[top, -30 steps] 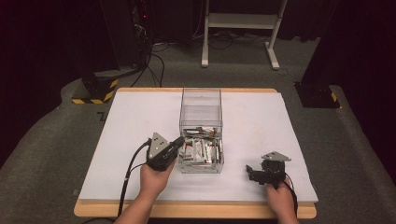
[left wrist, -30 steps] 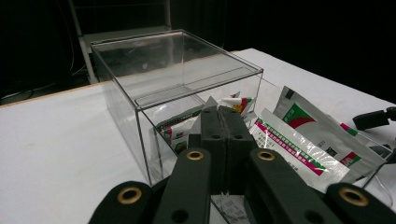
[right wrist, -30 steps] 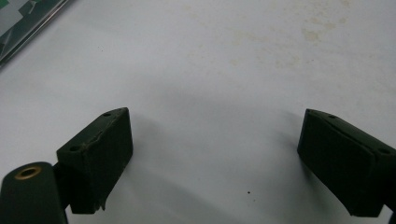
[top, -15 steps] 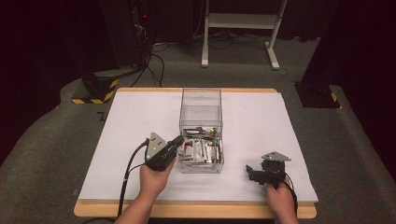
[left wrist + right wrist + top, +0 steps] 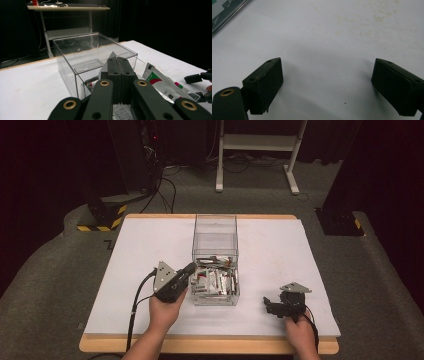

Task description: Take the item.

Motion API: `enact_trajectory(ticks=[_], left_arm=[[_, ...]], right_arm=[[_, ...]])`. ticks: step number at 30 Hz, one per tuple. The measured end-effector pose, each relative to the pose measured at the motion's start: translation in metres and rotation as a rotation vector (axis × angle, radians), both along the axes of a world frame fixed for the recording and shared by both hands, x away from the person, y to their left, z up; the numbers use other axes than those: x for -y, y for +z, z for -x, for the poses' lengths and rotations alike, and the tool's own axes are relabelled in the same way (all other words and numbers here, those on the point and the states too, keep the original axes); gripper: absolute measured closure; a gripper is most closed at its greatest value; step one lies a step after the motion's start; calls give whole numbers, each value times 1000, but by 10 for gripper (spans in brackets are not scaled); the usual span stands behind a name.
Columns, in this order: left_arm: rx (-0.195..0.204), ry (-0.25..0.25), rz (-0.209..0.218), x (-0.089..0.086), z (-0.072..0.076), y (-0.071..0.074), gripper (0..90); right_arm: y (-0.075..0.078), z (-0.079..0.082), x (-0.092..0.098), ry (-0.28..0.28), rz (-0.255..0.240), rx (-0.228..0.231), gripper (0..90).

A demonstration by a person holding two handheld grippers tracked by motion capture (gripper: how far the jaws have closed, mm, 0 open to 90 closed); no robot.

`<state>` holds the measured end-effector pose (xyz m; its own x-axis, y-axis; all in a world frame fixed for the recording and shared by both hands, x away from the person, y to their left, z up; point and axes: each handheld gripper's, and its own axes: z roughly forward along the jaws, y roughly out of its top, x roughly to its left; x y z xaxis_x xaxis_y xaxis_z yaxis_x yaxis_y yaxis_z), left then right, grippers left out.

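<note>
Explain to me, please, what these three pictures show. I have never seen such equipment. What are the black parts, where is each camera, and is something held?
A person sits at a white table and holds a hand-operated grasping tool in each hand. The high view looks down from above. The other two cameras ride on the tools and look along their black jaws.

The left tool is at the near left corner of a clear plastic box. Its jaws are shut, and a thin silver corner, probably a packet, sticks up between them. Small packets lie in the near part of the box.

The right tool rests low over the bare table, right of the box. Its jaws stand wide open with nothing between them.
</note>
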<state>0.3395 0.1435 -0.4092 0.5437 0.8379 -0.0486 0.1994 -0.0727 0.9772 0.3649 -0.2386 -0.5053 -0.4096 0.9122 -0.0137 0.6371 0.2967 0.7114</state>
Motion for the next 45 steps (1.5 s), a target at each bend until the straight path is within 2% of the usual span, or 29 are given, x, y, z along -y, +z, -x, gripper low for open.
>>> enact_trajectory(ticks=[10,27,45], left_arm=[[29,0,21,-2,1,4,896],[70,20,70,-18,8,17,896],[84,49,72,-32,15,22,897]], right_arm=[[0,0,0,-2,1,-1,103],[0,0,0,-7,-6,-6,100],[0,0,-1,-5,4,-4,98]])
